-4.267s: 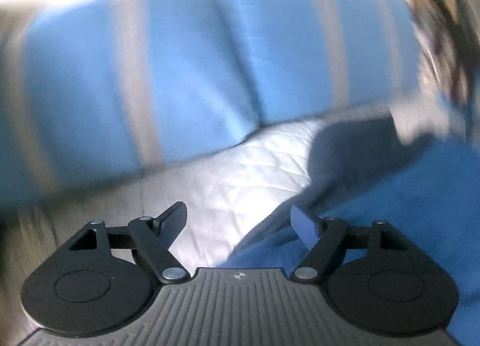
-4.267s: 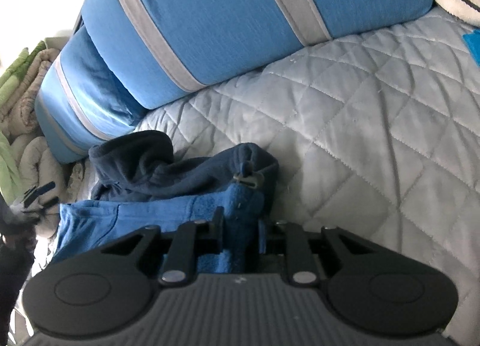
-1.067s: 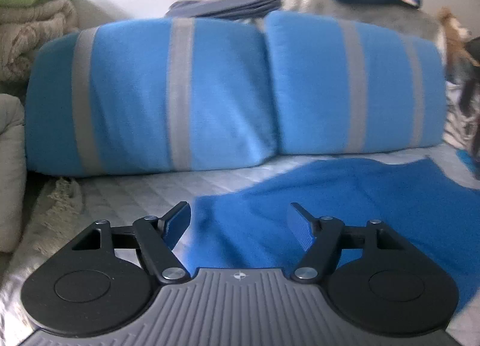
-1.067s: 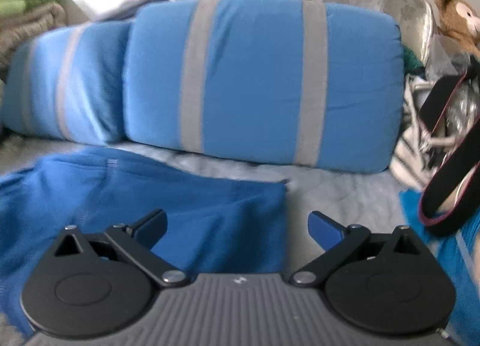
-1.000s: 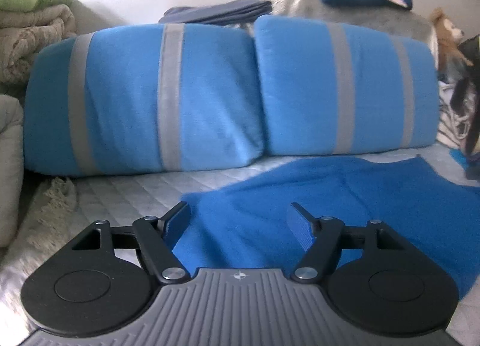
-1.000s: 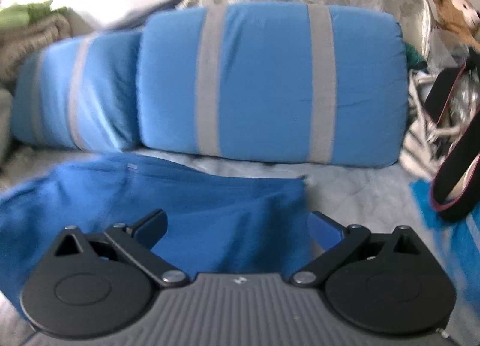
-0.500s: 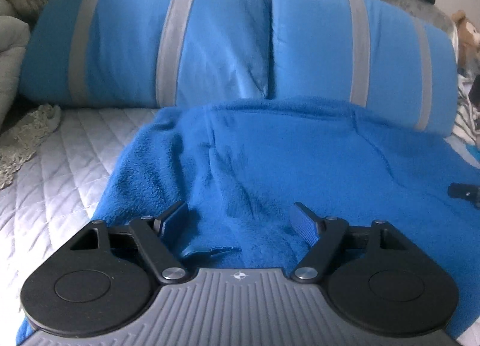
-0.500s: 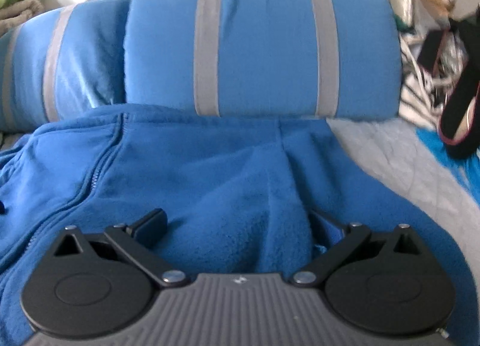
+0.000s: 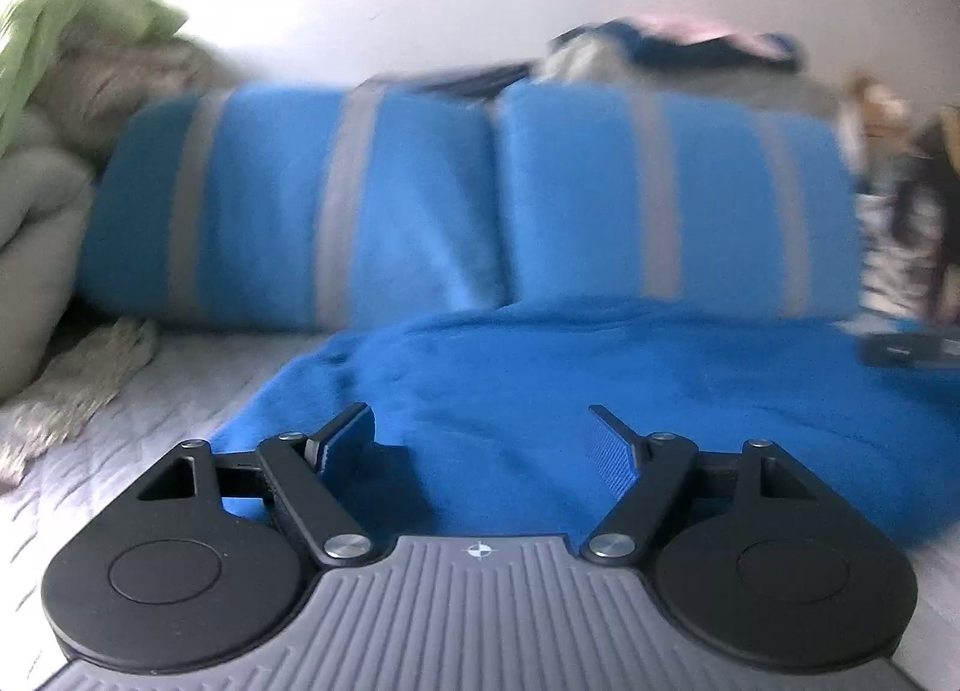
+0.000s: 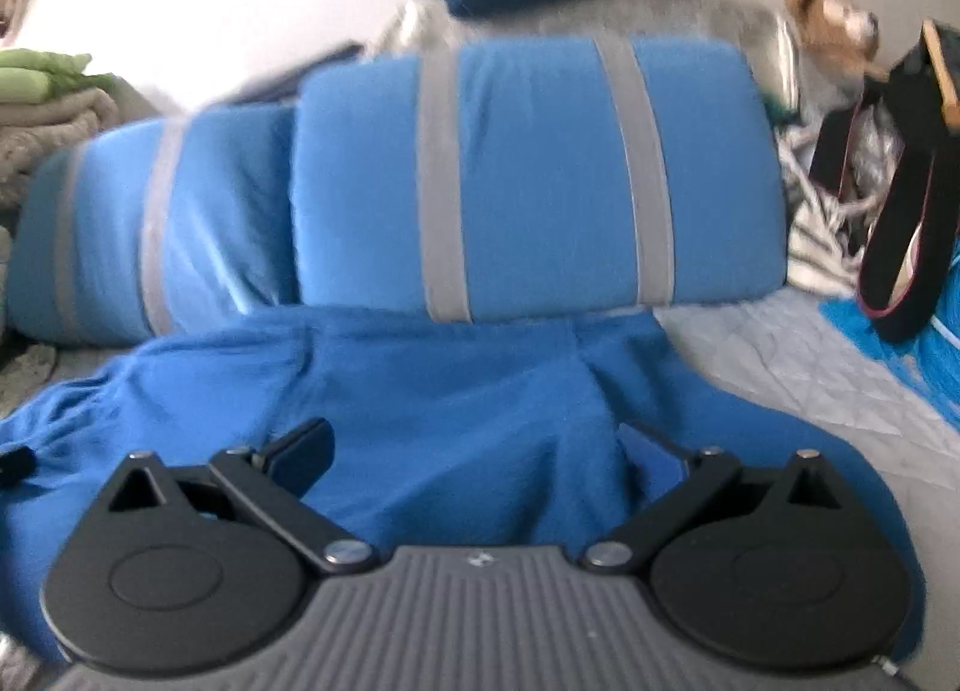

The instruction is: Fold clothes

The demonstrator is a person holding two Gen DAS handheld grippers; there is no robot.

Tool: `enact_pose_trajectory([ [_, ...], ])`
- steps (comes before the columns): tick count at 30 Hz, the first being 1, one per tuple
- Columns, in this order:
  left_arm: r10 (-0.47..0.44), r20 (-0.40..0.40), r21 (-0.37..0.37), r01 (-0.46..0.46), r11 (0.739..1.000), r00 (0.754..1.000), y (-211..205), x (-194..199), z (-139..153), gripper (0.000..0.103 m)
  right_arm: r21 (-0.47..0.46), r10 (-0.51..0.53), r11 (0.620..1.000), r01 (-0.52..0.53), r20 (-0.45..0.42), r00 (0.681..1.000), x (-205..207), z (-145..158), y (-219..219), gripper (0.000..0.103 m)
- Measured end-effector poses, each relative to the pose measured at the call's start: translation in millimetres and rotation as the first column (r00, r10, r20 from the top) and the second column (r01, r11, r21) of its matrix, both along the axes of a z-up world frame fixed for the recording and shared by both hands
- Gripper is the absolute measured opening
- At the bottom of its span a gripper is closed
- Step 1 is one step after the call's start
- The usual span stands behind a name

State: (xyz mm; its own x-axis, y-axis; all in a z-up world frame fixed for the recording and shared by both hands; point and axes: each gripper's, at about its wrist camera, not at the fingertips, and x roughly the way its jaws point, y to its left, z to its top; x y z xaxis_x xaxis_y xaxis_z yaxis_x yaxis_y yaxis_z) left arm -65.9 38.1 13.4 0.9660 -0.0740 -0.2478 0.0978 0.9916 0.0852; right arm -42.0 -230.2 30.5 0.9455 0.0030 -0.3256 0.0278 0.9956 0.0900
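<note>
Through the left wrist camera I count one blue fleece garment (image 9: 600, 391) spread on the quilted bed (image 9: 150, 391), lying under and ahead of my left tongs (image 9: 486, 430), which are released with nothing pinched. Two blue striped cushions (image 9: 288, 199) stand beyond. Only here: a dark tip (image 9: 906, 352), far right. Through the right wrist camera, right tongs (image 10: 480, 439) released over the same garment; only here, one teddy bear (image 10: 834, 31), upper right.

2 blue pillows (image 10: 528, 175) are walling off the far side behind the blue fleece (image 9: 600, 391), a black strap (image 10: 906, 247) is hanging at the right, while bare quilted bed (image 9: 120, 439) is lying open at the left.
</note>
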Motion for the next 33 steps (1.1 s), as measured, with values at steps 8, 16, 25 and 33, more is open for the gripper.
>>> enact_pose_trajectory([
  [8, 0.047, -0.068, 0.049, -0.044, 0.998, 0.997, -18.9, 2.4, -16.9, 0.083, -0.182, 0.040, 0.983, -0.022, 0.094, 0.995, -24.3, -1.7, 34.9, 0.103],
  [16, 0.054, -0.185, -0.033, -0.061, 0.998, 0.981, -11.4, 13.9, -20.3, 0.087, -0.110, 0.073, 0.990, -0.091, -0.155, 0.985, 2.8, -27.5, 35.0, 0.102],
  [25, 0.069, -0.044, -0.046, -0.071, 0.996, 0.997, -13.7, -10.4, 9.9, 0.084, -0.116, 0.078, 0.989, -0.093, -0.123, 0.989, 0.5, -25.8, 35.3, 0.102],
  [33, -0.045, -0.089, 0.066, 0.051, 0.997, 0.995, -43.4, -5.0, -10.1, 0.085, -0.184, 0.053, 0.981, -0.063, -0.056, 0.997, -7.5, -16.7, 40.0, 0.103],
])
